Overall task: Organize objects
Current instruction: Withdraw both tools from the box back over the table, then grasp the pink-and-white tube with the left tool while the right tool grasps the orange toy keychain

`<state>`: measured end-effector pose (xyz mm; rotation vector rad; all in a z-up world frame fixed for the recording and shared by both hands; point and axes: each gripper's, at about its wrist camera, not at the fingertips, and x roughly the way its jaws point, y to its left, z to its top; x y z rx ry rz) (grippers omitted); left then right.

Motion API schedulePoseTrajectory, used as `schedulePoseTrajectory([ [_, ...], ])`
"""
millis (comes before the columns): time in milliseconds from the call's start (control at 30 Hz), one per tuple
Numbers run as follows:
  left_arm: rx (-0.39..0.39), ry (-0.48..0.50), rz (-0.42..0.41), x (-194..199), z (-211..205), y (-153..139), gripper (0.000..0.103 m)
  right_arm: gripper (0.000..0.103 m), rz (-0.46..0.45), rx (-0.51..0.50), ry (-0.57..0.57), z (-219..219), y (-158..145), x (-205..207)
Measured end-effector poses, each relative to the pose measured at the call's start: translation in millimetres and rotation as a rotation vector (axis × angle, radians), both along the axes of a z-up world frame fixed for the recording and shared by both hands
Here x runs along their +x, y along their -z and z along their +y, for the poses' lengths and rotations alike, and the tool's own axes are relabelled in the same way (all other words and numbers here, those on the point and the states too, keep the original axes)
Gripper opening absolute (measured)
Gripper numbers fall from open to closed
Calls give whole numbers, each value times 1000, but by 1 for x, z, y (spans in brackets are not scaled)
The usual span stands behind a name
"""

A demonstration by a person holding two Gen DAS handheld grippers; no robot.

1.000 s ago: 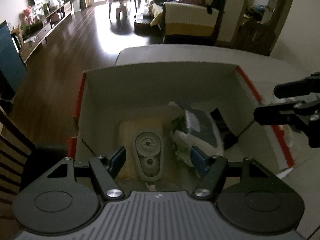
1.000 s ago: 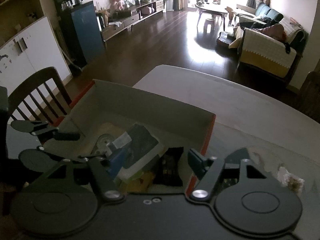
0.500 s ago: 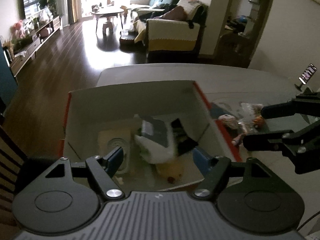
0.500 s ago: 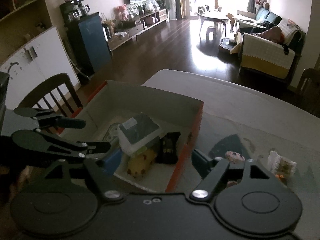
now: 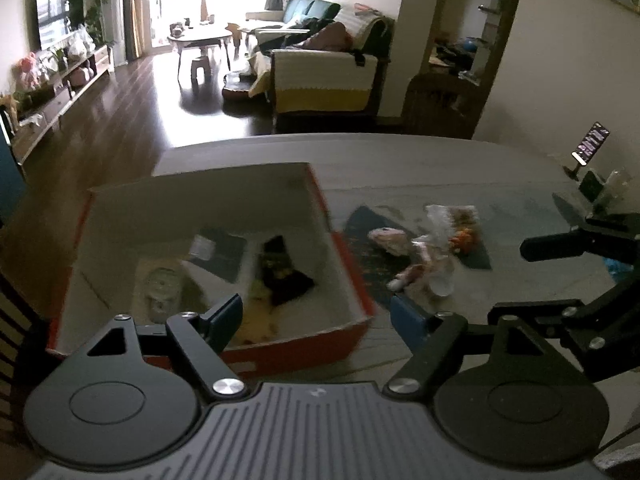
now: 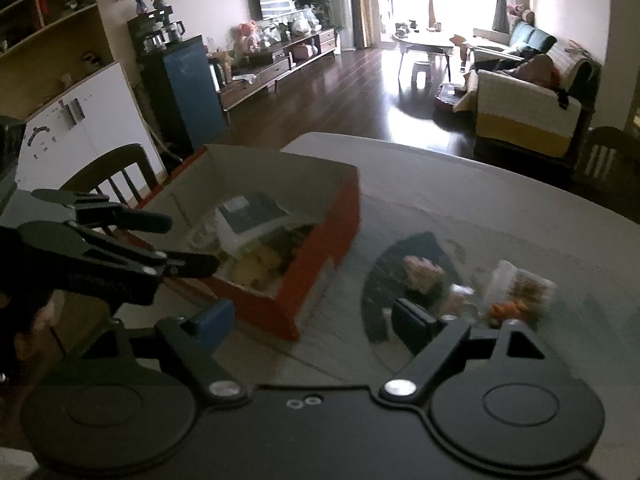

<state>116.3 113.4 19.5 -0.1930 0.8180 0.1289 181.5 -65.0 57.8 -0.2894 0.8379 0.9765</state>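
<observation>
A: Where do the loose things lie from your jaws?

B: The pink toy [image 6: 420, 270] and the clear packet [image 6: 520, 290] sit on the surface right of the red box [image 6: 320, 240], just ahead of your right gripper [image 6: 316, 316]. Its jaws stand wide and hold nothing

A: And your left gripper [image 5: 316, 312]?

B: Also wide and empty, straddling the box's near right corner; the toys lie to its far right. Your right hand looks nearer. The packet's long axis seems to run left to right, though blur makes that uncertain, so I'd reach straight ahead
</observation>
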Motion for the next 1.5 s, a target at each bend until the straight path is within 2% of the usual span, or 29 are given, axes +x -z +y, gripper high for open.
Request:
schedulePoseTrajectory([
  [233, -20, 17, 10, 17, -41, 12, 90, 86, 13, -17, 53, -47, 11, 16],
  [367, -32, 19, 7, 28, -63, 22, 99, 86, 20, -28, 91, -71, 18, 30],
  [533, 2, 31, -8, 44, -92, 30, 101, 86, 20, -47, 141, -102, 26, 50],
  [733, -19, 27, 25, 72, -116, 50, 102, 86, 33, -66, 197, -128, 38, 81],
  [867, 31, 7, 36, 88, -130, 63, 102, 86, 45, -79, 209, -138, 47, 97],
  [1200, -16, -127, 58, 119, -138, 94, 102, 86, 68, -113, 192, -140, 68, 129],
  [1500, -8, -287, 50, 139, -139, 113, 102, 86, 86, -133, 170, -125, 88, 156],
])
